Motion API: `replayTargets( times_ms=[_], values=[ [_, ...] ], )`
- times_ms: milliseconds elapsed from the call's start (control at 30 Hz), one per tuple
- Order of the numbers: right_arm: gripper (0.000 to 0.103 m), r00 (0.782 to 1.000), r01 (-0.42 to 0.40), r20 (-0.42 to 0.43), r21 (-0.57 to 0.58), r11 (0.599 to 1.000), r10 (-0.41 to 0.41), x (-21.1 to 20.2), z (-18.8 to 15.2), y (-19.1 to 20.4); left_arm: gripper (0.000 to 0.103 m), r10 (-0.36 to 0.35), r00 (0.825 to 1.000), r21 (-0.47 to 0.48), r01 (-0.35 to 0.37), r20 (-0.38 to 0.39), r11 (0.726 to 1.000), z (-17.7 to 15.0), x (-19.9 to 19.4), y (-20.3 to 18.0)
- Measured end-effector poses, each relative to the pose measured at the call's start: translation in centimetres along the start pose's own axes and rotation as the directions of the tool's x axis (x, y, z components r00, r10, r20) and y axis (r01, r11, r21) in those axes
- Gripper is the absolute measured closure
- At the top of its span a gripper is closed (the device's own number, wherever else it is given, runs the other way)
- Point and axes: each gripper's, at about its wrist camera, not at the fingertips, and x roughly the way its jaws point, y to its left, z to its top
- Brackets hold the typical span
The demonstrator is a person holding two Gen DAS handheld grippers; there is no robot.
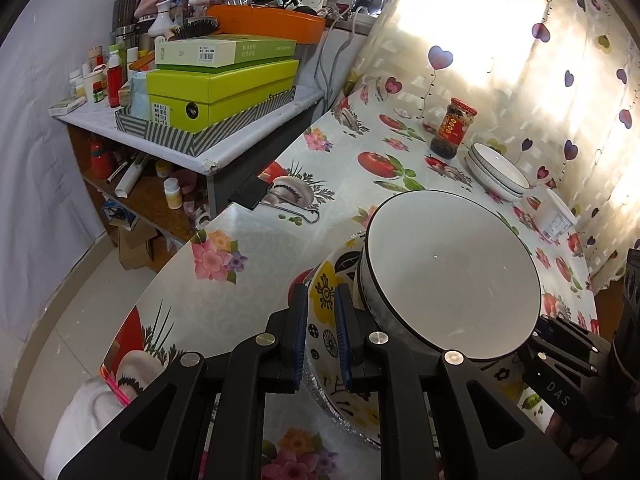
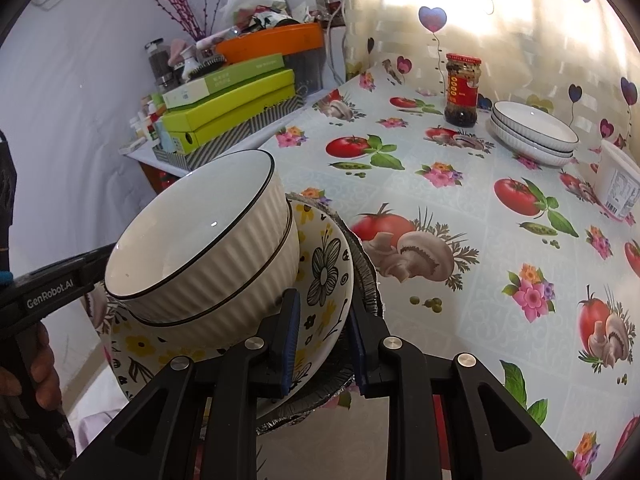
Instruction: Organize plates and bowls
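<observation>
Two nested white ribbed bowls (image 2: 192, 248) with black rims sit inside a flower-patterned bowl (image 2: 324, 268), which rests in a glass plate (image 2: 366, 280). My left gripper (image 1: 321, 308) is shut on the rim of the flowered bowl (image 1: 322, 300), beside the white bowl (image 1: 452, 276). My right gripper (image 2: 324, 316) has its jaws around the rims of the flowered bowl and glass plate, with a gap on the right side. A stack of three white plates (image 2: 534, 132) (image 1: 498, 172) stands at the far right of the table.
A red-labelled sauce jar (image 2: 462, 88) stands next to the plate stack. A white plastic tub (image 2: 618, 184) stands right of the plates. A cluttered side shelf with green boxes (image 1: 224, 88) is at the left. The table (image 2: 460, 184) has a fruit-print cloth.
</observation>
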Motion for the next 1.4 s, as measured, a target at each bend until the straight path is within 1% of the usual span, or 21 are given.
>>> replayTargets(
  times_ms=[67, 167, 233, 267, 300, 333, 367, 400, 467, 533, 667, 900, 933, 1000, 1033, 1067, 1133, 1233, 1400],
  values=[
    [0.080, 1.000, 0.007, 0.014, 0.008, 1.000, -0.007, -0.4, 0.0, -0.1, 0.089, -0.001, 1.000, 0.001, 0.001, 0.004, 1.000, -0.1, -0.2, -0.1],
    [0.080, 1.000, -0.013, 0.011, 0.034, 0.999, 0.013, -0.6, 0.2, -0.4, 0.089, -0.001, 1.000, 0.000, 0.001, 0.007, 1.000, -0.1, -0.4, -0.1],
    [0.078, 1.000, 0.000, 0.022, 0.027, 1.000, -0.001, -0.9, 0.1, -0.3, 0.089, -0.001, 1.000, 0.005, 0.001, 0.008, 1.000, -0.2, -0.5, -0.3],
    [0.075, 0.999, 0.012, 0.042, 0.021, 1.000, -0.013, -1.3, 0.1, -0.1, 0.089, -0.002, 1.000, 0.005, 0.002, 0.007, 1.000, -0.3, -0.6, -0.3],
    [0.069, 0.995, 0.047, 0.083, 0.011, 0.999, -0.047, -2.2, 0.3, 0.0, 0.089, -0.002, 1.000, 0.006, 0.002, 0.007, 1.000, -0.3, -0.6, -0.3],
    [0.060, 0.991, 0.075, 0.113, 0.006, 0.997, -0.075, -2.8, 0.6, 0.0, 0.089, -0.001, 1.000, 0.007, 0.000, 0.007, 1.000, -0.3, -0.7, -0.4],
    [0.039, 0.986, 0.079, 0.145, 0.010, 0.997, -0.080, -3.6, 0.8, -0.1, 0.089, 0.000, 1.000, 0.008, 0.000, 0.010, 1.000, -0.3, -0.7, -0.4],
    [0.031, 0.985, 0.071, 0.158, 0.023, 0.997, -0.074, -4.1, 1.0, -0.4, 0.089, 0.001, 1.000, 0.010, -0.001, 0.014, 1.000, -0.3, -0.8, -0.5],
    [0.031, 0.985, 0.049, 0.162, 0.050, 0.998, -0.056, -4.6, 1.2, -1.0, 0.089, -0.006, 1.000, 0.013, 0.005, 0.017, 1.000, -0.4, -1.0, -0.8],
    [0.031, 0.986, 0.059, 0.151, 0.048, 0.997, -0.066, -4.6, 1.0, -0.9, 0.089, -0.007, 1.000, 0.020, 0.007, 0.018, 1.000, -0.5, -1.2, -1.1],
    [0.031, 0.990, 0.050, 0.132, 0.040, 0.998, -0.055, -4.6, 0.2, -0.4, 0.089, -0.005, 1.000, 0.037, 0.004, 0.019, 0.999, -1.0, -1.8, -1.6],
    [0.029, 0.985, 0.050, 0.161, 0.043, 0.998, -0.056, -6.1, -0.6, 0.3, 0.089, 0.005, 0.999, 0.068, -0.007, 0.032, 0.998, -2.3, -3.3, -2.7],
    [0.029, 0.985, 0.050, 0.161, 0.044, 0.998, -0.056, -6.4, -0.8, 0.3, 0.089, 0.007, 0.999, 0.072, -0.010, 0.035, 0.997, -2.5, -3.6, -2.9],
    [0.028, 0.985, 0.051, 0.161, 0.043, 0.998, -0.057, -6.7, -1.3, 0.5, 0.088, 0.033, 0.998, 0.095, -0.038, 0.056, 0.995, -3.0, -4.1, -3.5],
    [0.027, 0.986, 0.051, 0.159, 0.042, 0.998, -0.058, -6.9, -1.5, 0.6, 0.086, 0.044, 0.997, 0.112, -0.051, 0.066, 0.992, -3.4, -4.5, -3.9],
    [0.027, 0.986, 0.052, 0.159, 0.042, 0.998, -0.058, -7.1, -1.8, 0.6, 0.084, 0.040, 0.997, 0.117, -0.048, 0.065, 0.992, -3.6, -4.7, -4.1],
    [0.027, 0.985, 0.056, 0.161, 0.043, 0.997, -0.063, -7.5, -2.3, 0.7, 0.077, 0.025, 0.998, 0.117, -0.032, 0.061, 0.993, -4.1, -5.0, -4.4],
    [0.026, 0.984, 0.057, 0.165, 0.046, 0.997, -0.064, -8.1, -3.1, 0.8, 0.068, 0.024, 0.998, 0.118, -0.032, 0.064, 0.992, -5.0, -5.5, -4.7],
    [0.022, 0.986, 0.059, 0.152, 0.043, 0.997, -0.065, -8.8, -4.9, 0.9, 0.066, 0.041, 0.997, 0.144, -0.049, 0.059, 0.988, -7.0, -6.1, -5.6]
  ],
)
